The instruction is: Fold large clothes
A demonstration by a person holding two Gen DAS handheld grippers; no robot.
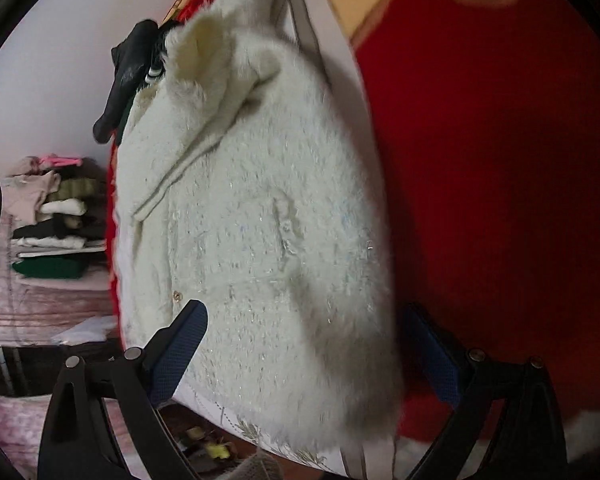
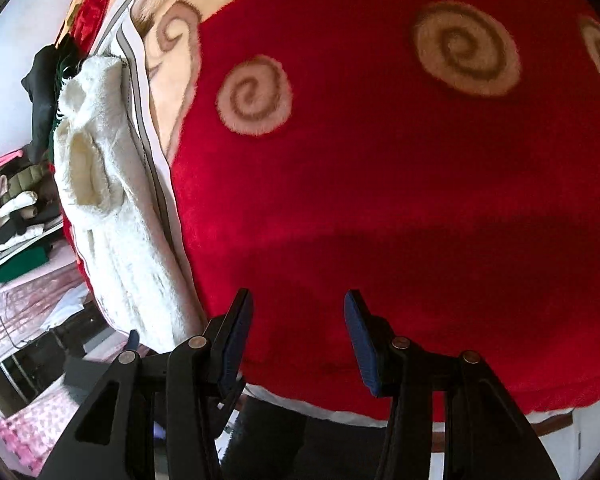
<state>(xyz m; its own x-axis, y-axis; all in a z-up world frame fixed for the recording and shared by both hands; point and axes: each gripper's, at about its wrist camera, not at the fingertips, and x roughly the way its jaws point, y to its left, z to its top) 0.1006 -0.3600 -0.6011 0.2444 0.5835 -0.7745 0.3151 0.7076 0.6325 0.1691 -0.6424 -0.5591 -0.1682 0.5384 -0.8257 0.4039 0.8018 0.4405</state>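
Note:
A fluffy white sweater (image 1: 260,240) lies folded on a white sheet (image 1: 332,40) at the left edge of a red blanket (image 1: 500,160). In the left wrist view my left gripper (image 1: 304,344) is open, its blue-padded fingers (image 1: 180,352) on either side of the sweater's near end, not gripping it. In the right wrist view the sweater (image 2: 120,232) lies far left. My right gripper (image 2: 298,340) is open and empty over the bare red blanket (image 2: 380,200), to the right of the sweater.
A stack of folded clothes (image 1: 56,224) sits on a pink surface at the left, also in the right wrist view (image 2: 16,220). A black garment (image 1: 128,76) and a dark green one lie beyond the sweater's far end. The blanket has beige spiral patterns (image 2: 254,96).

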